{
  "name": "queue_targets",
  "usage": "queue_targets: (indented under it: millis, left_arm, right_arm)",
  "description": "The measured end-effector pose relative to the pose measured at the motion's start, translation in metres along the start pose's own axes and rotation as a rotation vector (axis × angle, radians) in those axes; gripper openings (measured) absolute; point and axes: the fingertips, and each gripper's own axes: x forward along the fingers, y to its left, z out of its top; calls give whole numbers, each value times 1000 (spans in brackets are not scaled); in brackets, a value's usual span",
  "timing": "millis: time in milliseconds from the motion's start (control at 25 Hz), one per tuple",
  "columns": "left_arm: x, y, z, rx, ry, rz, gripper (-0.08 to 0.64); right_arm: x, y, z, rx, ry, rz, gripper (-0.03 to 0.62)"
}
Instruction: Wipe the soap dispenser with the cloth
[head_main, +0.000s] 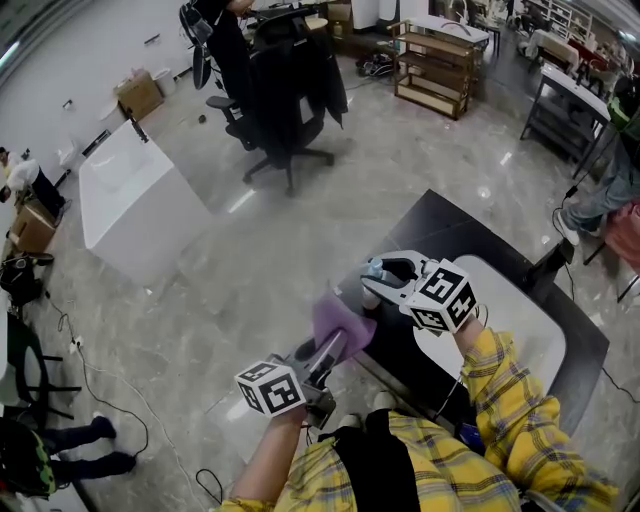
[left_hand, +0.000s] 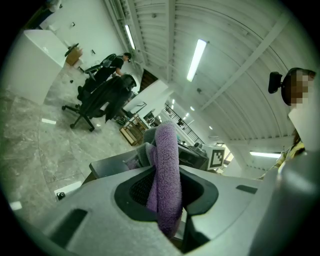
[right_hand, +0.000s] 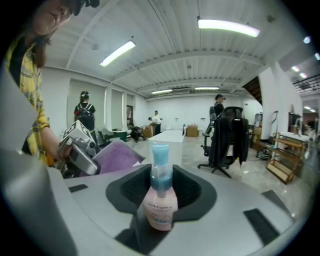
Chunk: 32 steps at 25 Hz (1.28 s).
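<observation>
While fingers of the left gripper (head_main: 326, 354) clench a purple fleecy cloth (head_main: 345, 322), those of the right gripper (head_main: 378, 283) grasp a pink plastic soap dispenser (right_hand: 160, 210) with a blue pump, just right of it.

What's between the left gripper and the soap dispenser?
The purple cloth, clamped in the left gripper, sits between it and the soap dispenser in the right gripper view.

Open floor (head_main: 250, 260) ahead; office chair (head_main: 285, 95) stands well beyond the table (head_main: 450, 225).
</observation>
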Motion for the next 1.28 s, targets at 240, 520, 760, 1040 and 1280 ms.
queue_targets:
  millis: [240,520,760,1040,1280]
  left_arm:
    - [1,-4,0,-2,0,-9,77]
    - [5,-10,-4,-7,-5,-19,75]
    - [3,-11,1,-9,-11,-26,77]
    - [3,-4,1,-10,-15,-25,77]
    - [4,-3,2,-9,-8,-30,75]
  right_arm:
    - [-4,-10,0,121,2,-279,123]
    - [-8,-17,-3,193,6,-504,123]
    - [-3,-13,3,150,-8,-460,125]
    - [-15,-5,-10,27,-26,-174,244]
    - [-7,-7,-31,-121,81,-33,275]
